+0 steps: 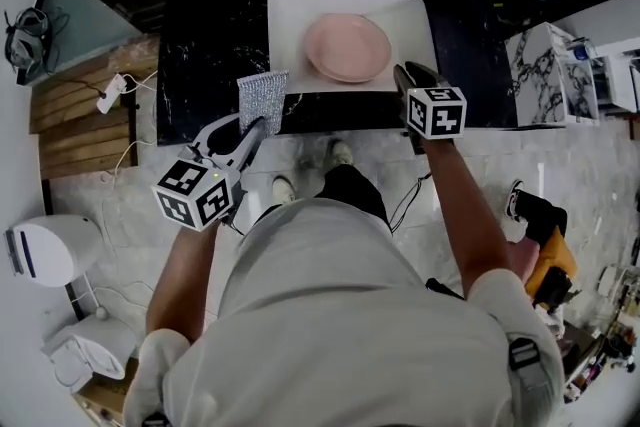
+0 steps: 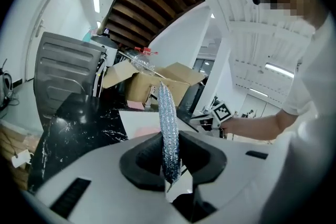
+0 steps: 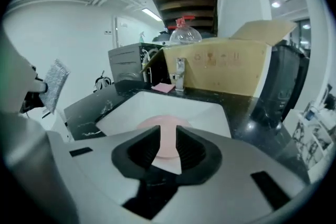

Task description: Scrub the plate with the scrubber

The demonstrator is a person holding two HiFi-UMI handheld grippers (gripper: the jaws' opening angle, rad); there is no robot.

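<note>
Left tool pinches a flat, glittery silver scrubber; right tool gapes before round pink plate.

Legible markings: none readable

The cardboard box carries small printed symbols, too blurred to read; the left marker cube and the right marker cube show only black-and-white square code patterns

Head view steeply down, gripper views low and near, all sharing plate
</note>
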